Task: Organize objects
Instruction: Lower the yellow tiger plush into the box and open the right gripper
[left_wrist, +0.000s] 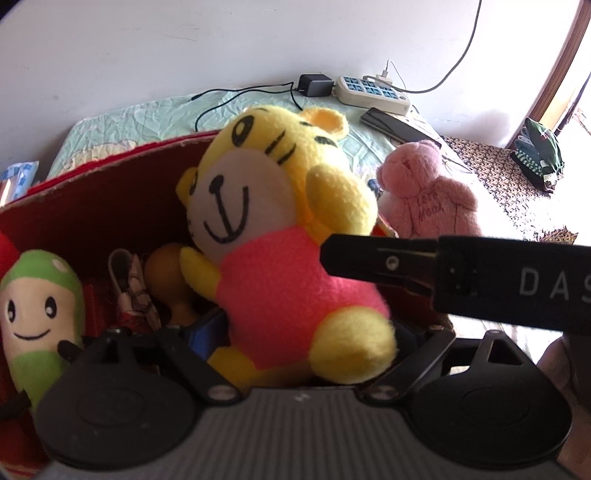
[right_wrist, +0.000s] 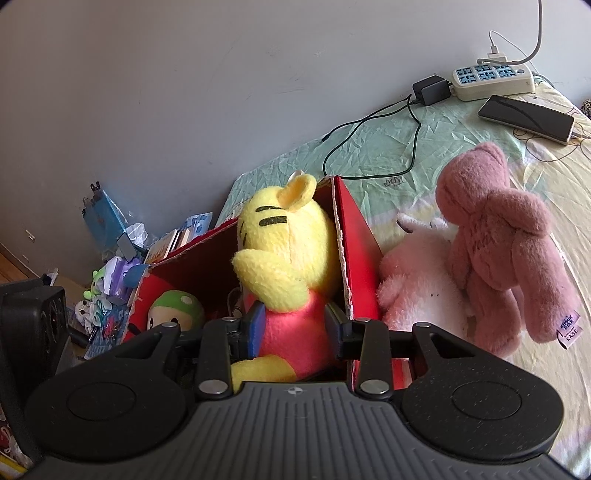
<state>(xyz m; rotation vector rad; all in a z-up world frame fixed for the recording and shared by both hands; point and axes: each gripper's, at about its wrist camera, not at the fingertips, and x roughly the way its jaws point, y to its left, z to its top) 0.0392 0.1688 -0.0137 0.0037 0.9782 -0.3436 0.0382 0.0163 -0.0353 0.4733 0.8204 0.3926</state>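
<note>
Yellow tiger plush (right_wrist: 284, 266) stands upright between the right claw (right_wrist: 295, 328)'s pads, clenched at its waist over the red box (right_wrist: 354, 236); left claw (left_wrist: 295, 332) released.

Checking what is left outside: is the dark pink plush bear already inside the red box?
No. The dark pink plush bear lies on the bed sheet, outside the red box.

White letters "DAS" stand on the black tongs (left_wrist: 535, 284). "KASE" stands on the pink bear's tag (right_wrist: 570, 330). Stitching on the bear's chest (left_wrist: 428, 212) is illegible.
</note>
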